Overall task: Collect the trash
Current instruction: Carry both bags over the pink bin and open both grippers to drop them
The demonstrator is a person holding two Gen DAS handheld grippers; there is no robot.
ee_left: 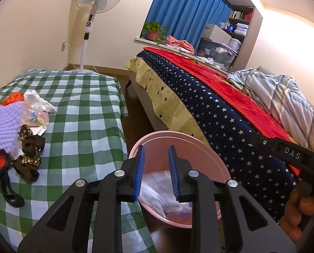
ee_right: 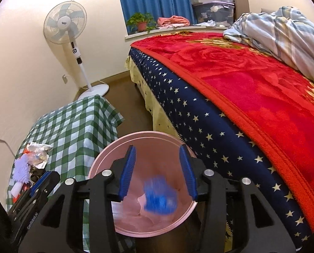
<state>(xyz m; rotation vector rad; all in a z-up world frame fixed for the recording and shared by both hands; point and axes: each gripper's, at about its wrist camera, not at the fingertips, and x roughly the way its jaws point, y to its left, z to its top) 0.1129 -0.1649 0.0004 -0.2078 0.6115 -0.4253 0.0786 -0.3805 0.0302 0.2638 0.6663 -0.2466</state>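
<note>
A pink bin (ee_left: 201, 147) (ee_right: 106, 154) stands on the floor between the checked table and the bed, with white plastic trash (ee_left: 157, 191) inside. My left gripper (ee_left: 157, 154) is open and empty, above the bin's near rim. My right gripper (ee_right: 158, 156) is open over the bin mouth. A blurred blue piece of trash (ee_right: 160, 198) is below its fingers, inside the bin, touching neither finger. A pile of trash (ee_left: 33, 109) (ee_right: 37, 154) lies on the table's left: clear wrappers, purple foam net, black bits, red packet.
The green checked table (ee_left: 83, 109) (ee_right: 72, 124) is left of the bin. The bed with a red blanket (ee_left: 220, 88) (ee_right: 251, 88) is right of it. A standing fan (ee_left: 93, 10) (ee_right: 66, 27) is by the far wall. Brown floor runs between.
</note>
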